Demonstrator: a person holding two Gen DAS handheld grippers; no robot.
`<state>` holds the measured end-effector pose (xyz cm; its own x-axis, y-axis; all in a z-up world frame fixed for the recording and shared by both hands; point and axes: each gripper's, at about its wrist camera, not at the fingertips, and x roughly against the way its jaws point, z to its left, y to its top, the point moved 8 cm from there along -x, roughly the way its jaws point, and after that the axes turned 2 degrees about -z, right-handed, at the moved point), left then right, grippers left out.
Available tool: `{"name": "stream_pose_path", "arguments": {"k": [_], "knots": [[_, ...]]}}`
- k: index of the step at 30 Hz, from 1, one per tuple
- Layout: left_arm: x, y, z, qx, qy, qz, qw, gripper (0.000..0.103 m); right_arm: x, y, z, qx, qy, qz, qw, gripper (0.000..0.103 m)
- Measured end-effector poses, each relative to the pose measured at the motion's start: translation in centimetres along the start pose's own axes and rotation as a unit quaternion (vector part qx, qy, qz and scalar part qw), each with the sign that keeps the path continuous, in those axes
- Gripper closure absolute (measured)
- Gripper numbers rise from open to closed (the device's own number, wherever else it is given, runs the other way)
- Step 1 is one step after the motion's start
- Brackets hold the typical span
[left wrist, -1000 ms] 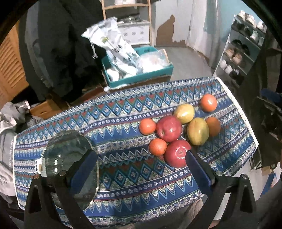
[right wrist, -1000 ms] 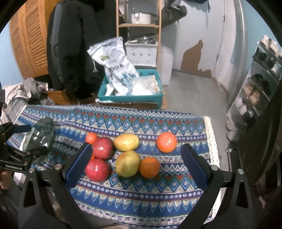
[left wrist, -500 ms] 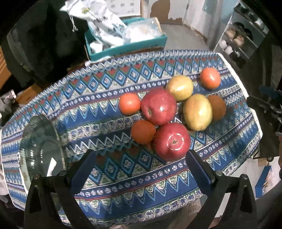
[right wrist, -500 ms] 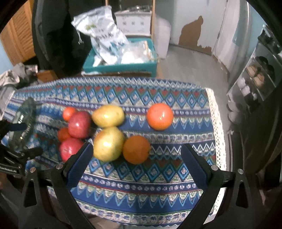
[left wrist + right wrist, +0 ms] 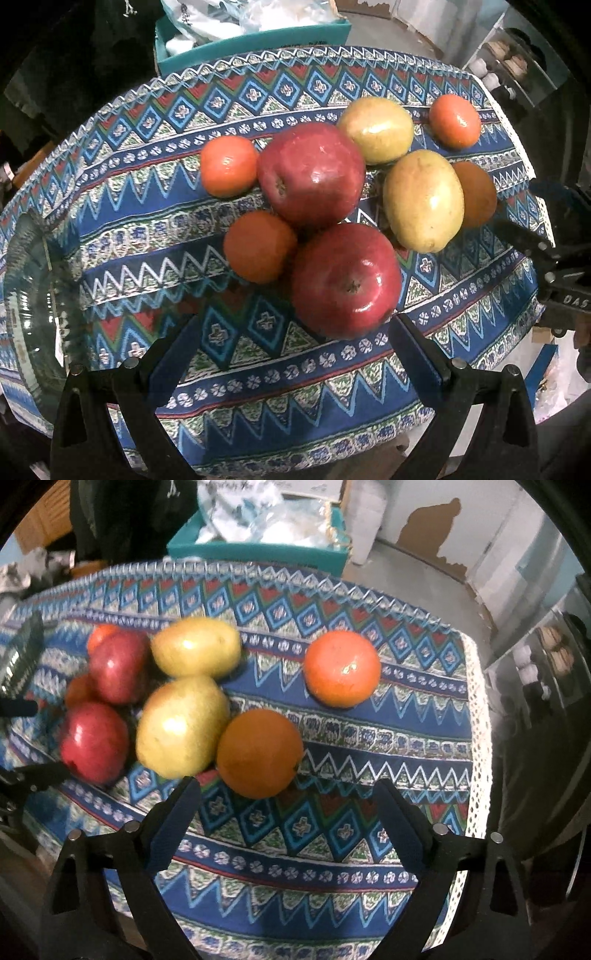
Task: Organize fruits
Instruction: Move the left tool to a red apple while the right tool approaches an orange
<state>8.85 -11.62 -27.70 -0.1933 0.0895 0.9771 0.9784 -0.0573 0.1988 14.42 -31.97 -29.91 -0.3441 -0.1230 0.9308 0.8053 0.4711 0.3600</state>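
On the patterned desk cloth [image 5: 155,206] all fruits lay loose in one cluster w/ nothing sorted yet: two red apples [image 5: 345,280], two yellow-green fruits [image 5: 423,199], several orange ones [image 5: 258,751]. The glass plate [image 5: 29,314] at the left edge was empty. Left tongs [image 5: 295,354] gaped wide, holding nothing, beside the near apple; right tongs [image 5: 288,823] were closing, nothing btwn them, just short of an orange fruit. Whole job left, I'd judge.

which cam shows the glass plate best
Left wrist view: the glass plate lies at the left, its ribbed rim and clear middle visible. Right wrist view catches only a blurred sliver at its left edge.
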Motion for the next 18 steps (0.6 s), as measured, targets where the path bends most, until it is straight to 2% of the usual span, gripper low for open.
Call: {"name": "stream_pose_path", "arguments": {"k": [8,15,18], "knots": [[-2.5,0.4,-1.4,0.021,-0.019,0.022,0.9994,0.001,-2.7,0.1,0.5,0.042,0.006,0.019,0.999,0.010],[-5.4,1.2,-2.3,0.047,-0.042,0.034,0.9974,0.001,-4.4,1.0,1.1,0.078,0.010,0.022,0.997,0.015],[-7.0,1.6,-2.5,0.063,-0.062,0.035,0.9955,0.007,-5.2,1.3,1.5,0.082,0.019,0.021,0.996,0.018]]}}
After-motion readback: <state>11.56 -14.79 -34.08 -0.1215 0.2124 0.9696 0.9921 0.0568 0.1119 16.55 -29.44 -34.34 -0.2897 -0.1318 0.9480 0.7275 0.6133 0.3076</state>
